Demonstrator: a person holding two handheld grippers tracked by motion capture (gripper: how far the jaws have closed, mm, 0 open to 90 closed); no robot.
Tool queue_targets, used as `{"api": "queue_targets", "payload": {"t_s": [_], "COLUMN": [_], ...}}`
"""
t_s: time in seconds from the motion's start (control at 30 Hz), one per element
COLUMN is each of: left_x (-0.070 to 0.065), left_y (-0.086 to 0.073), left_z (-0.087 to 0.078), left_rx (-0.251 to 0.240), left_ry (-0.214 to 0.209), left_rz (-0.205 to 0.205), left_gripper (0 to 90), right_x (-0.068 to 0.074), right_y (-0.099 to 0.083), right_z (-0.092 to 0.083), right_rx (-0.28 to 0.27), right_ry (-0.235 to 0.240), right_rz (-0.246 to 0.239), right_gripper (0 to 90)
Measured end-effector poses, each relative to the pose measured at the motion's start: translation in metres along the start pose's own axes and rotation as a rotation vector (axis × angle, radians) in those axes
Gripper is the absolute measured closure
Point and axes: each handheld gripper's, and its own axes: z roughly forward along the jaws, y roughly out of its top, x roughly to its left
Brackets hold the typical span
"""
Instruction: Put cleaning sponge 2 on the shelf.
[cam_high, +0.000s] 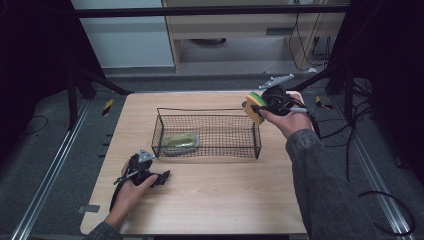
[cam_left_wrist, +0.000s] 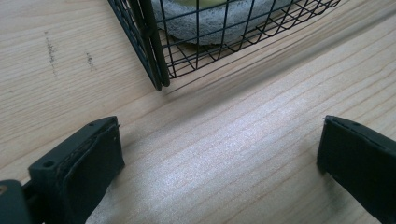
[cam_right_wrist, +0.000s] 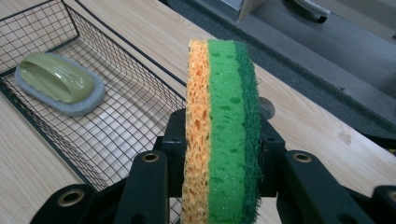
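High view: the right gripper (cam_high: 256, 107) holds a layered orange, light-green and dark-green rectangular sponge (cam_high: 253, 108) on edge above the worktop (cam_high: 225, 195), just outside the right end of the black wire mesh basket (cam_high: 207, 133) near the far right corner. The left gripper (cam_high: 161, 178) rests near the worktop's near left part, just in front of the basket's near left corner.

Left gripper view: its jaws stand wide apart on bare wood, holding nothing.

Right gripper view: the jaws pinch the sponge across its broad faces, low down. It looks light, soft and springy; a mid-body grip should carry it without slipping. A grey-padded scrubber with an olive-green handle (cam_right_wrist: 60, 84) lies inside the basket.
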Motion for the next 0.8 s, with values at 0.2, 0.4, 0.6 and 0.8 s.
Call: {"api": "queue_targets", "payload": {"t_s": [0.2,0.4,0.6,0.8], "left_x": [0.000,0.000,0.000,0.000], "left_y": [0.000,0.000,0.000,0.000], "left_z": [0.000,0.000,0.000,0.000], "left_rx": [0.001,0.001,0.000,0.000], "left_ry": [-0.001,-0.002,-0.002,-0.003], "left_rz": [0.001,0.001,0.002,-0.001], "left_gripper": [0.0,0.0,0.0,0.0], "right_x": [-0.001,-0.001,-0.005,-0.003], "right_y": [-0.001,-0.007,-0.015,-0.020], "right_z": [0.017,0.032,0.051,0.065], "right_rx": [0.007,0.012,0.016,0.029], "right_ry": [0.015,0.027,0.048,0.057], "right_rz": [-0.003,-0.001,0.025,0.021], "right_gripper": [65.1,65.0,65.1,65.0]}}
